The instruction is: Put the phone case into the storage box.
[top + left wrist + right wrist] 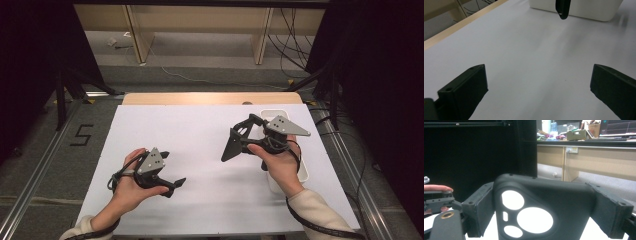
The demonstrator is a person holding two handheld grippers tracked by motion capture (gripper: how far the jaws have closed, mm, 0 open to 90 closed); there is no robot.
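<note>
My right gripper (243, 136) is lifted above the right half of the white table and is shut on a black phone case (231, 146). In the right gripper view the phone case (566, 202) stands between both pads (477, 207), its camera cut-outs showing white. My left gripper (172, 170) rests low near the front left of the table, with nothing in it. The left gripper view has its own jaws spread wide over bare white surface, and the phone case's (562, 8) lower end hangs at the top of the picture.
A white bin (274, 114) stands along the table's right edge, under my right hand, and its wall (584, 10) faces the left gripper. A wooden strip (210, 98) borders the far edge. Black curtains, desks and floor cables lie beyond.
</note>
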